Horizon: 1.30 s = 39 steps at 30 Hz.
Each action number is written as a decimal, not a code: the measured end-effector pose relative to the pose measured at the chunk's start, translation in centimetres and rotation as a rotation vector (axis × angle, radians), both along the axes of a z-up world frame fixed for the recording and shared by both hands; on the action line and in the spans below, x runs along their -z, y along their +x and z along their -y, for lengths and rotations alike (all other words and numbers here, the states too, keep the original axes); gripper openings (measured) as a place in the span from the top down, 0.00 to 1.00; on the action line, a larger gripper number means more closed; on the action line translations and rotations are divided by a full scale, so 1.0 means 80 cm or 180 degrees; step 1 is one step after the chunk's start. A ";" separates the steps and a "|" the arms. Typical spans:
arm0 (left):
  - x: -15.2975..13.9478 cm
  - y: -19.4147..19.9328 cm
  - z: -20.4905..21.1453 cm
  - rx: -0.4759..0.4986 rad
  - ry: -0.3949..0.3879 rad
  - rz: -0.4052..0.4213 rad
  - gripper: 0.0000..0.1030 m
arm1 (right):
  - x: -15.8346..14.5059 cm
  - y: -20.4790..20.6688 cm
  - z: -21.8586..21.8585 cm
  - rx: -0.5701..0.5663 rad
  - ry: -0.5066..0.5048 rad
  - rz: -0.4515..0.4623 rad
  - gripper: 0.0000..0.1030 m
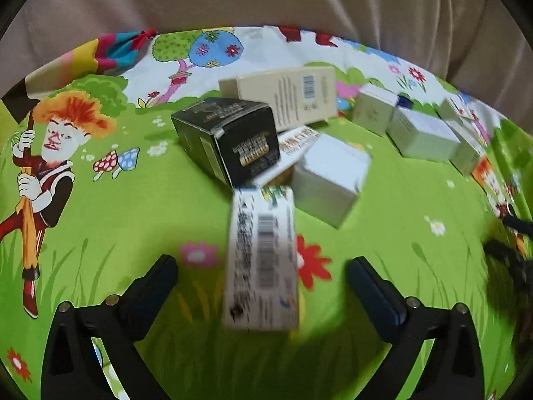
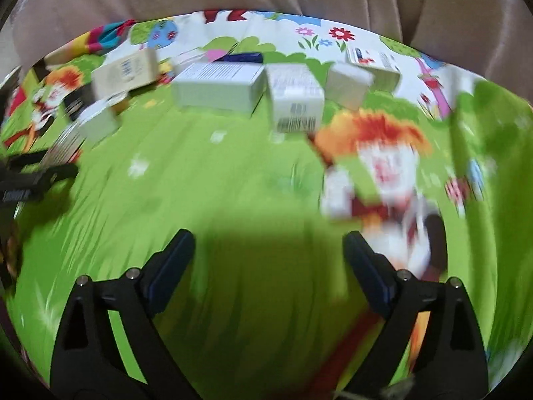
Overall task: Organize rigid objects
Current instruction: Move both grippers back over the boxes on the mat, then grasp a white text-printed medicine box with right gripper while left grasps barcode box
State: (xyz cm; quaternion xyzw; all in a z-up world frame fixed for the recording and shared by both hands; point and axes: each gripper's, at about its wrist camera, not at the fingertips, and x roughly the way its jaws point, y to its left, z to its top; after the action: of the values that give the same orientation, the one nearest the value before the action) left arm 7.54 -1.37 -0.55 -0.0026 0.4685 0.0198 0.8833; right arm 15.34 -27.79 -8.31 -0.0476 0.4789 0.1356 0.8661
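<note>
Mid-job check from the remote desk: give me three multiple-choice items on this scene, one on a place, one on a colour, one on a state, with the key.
1. In the left wrist view, where is the barcoded white box relative to the left gripper?
A. Between its two fingers, touching neither
B. Far off by the curtain
C. Under the black box

2. What colour is the box with gold lettering?
A. Red
B. Black
C. Blue

3. What state is the right gripper in?
A. Shut on a white box
B. Shut on nothing
C. Open, with only the green printed cloth in front of it

Key: 1 A, green cloth shows on both sides between box and fingers. 2 B, its faces are dark with gold print. 3 C, the fingers stand wide apart with no box between them.
</note>
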 end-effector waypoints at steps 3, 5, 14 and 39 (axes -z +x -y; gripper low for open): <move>-0.002 -0.001 -0.001 0.0015 -0.0005 0.0005 0.00 | 0.005 0.058 -0.004 0.0032 -0.0016 -0.0056 0.08; -0.003 0.003 -0.005 0.0039 -0.0007 0.0001 0.00 | 0.009 0.094 -0.009 0.0026 -0.0027 -0.0086 0.08; -0.014 -0.046 -0.013 0.0320 -0.0107 0.0164 0.67 | -0.018 0.037 -0.020 -0.0229 -0.0038 0.0274 0.58; -0.203 -0.292 0.027 0.0275 -0.0013 0.1633 0.67 | -0.212 -0.313 -0.039 -0.0141 0.0402 0.1945 0.57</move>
State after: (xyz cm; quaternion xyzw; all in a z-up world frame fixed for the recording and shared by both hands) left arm -15.81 -3.52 15.68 0.0107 0.2288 -0.0202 0.9732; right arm -9.72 -24.65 8.62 -0.0428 0.1858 0.1633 0.9680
